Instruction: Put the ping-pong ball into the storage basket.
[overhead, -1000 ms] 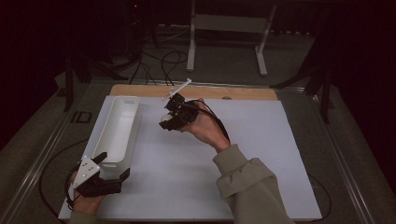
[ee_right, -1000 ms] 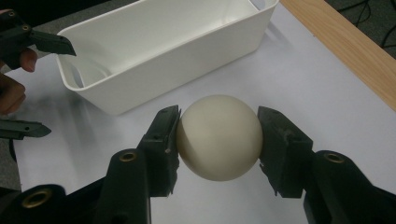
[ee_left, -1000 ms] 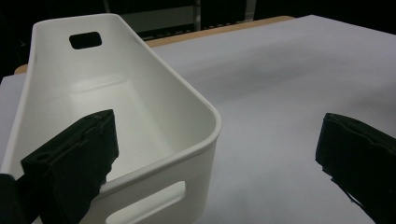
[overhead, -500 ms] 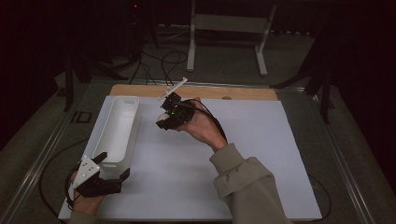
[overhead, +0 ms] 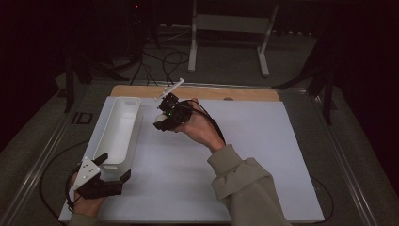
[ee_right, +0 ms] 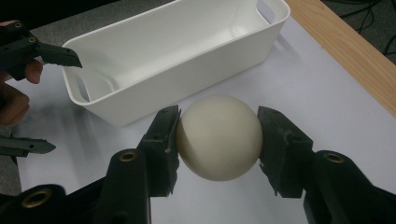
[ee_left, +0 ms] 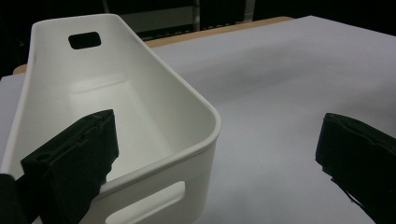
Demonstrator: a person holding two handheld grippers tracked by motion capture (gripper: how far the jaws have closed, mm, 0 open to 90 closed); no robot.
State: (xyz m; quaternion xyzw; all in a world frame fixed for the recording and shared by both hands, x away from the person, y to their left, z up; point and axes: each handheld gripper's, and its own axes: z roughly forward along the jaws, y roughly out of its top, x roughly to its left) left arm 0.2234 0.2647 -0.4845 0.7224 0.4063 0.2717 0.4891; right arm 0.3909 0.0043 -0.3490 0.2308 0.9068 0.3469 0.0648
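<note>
The right tool [overhead: 162, 120] had drifted left toward the bin [overhead: 117, 129], raised, clenching a cream ball [ee_right: 219, 137]; the left tool [ee_left: 219, 158], released, straddled the bin's near end.

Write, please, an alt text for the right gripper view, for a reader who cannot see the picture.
The right claw holds a cream ball between its two black jaws, above a white table surface. Behind it stands a long white bin with nothing visible inside, and the left claw is open at the bin's far end.

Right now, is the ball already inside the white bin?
No, the ball is clamped in the right gripper above the mat, beside the empty bin.
</note>
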